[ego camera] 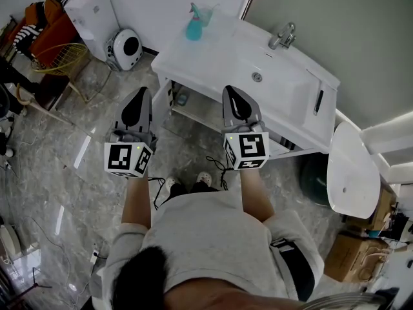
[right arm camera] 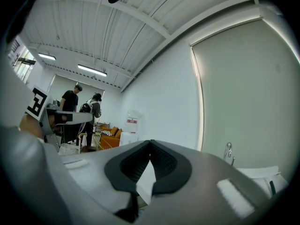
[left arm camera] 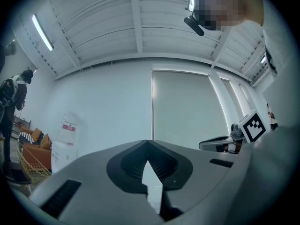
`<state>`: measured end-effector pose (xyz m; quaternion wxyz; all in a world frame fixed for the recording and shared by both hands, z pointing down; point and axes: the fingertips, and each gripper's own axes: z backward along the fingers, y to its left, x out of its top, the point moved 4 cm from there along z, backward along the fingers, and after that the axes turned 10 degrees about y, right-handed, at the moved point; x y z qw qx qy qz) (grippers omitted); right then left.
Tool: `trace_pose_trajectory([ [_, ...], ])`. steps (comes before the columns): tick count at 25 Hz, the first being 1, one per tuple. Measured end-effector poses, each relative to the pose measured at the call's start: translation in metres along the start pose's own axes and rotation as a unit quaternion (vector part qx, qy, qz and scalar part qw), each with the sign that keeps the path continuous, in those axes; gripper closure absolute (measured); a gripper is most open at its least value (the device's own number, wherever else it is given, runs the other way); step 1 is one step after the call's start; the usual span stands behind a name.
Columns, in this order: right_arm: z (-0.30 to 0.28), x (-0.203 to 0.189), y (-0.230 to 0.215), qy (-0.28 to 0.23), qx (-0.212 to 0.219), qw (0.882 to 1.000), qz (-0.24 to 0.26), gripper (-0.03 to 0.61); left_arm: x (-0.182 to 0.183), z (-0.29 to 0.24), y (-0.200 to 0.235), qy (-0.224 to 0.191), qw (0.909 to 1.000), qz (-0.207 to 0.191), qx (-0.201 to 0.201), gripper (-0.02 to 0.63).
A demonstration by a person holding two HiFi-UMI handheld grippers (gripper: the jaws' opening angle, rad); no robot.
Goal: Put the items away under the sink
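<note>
A white sink cabinet (ego camera: 213, 57) stands in front of me, with a faucet (ego camera: 282, 36) at its back. On its left corner stands a blue spray bottle (ego camera: 194, 26). A small item (ego camera: 183, 99) sits on the open shelf under the counter. My left gripper (ego camera: 143, 91) and right gripper (ego camera: 228, 90) are held up side by side in front of the cabinet, both pointing upward. The left gripper (left arm camera: 148, 142) is shut with nothing in it. The right gripper (right arm camera: 150, 141) is also shut and empty. The faucet (right arm camera: 228, 150) shows low at the right in the right gripper view.
A white appliance (ego camera: 93, 15), a round white device (ego camera: 126, 48), a yellow wire basket (ego camera: 61, 57) and an orange sofa (ego camera: 48, 21) are at the far left. A white oval fixture (ego camera: 352, 173) and cardboard boxes (ego camera: 352, 257) stand on the right. Two people (right arm camera: 77, 104) stand behind.
</note>
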<state>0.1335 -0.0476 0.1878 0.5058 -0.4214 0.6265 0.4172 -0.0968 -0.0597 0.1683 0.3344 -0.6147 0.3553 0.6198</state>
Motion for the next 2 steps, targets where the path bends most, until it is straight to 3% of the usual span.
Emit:
trace_pose_trajectory([
  [2,-0.0004,0.0007,0.0011,-0.002,0.0,1.0,-0.001,0.567,0.0001,0.0011,0.0015,-0.003,1.0,0.003,0.001,0.606],
])
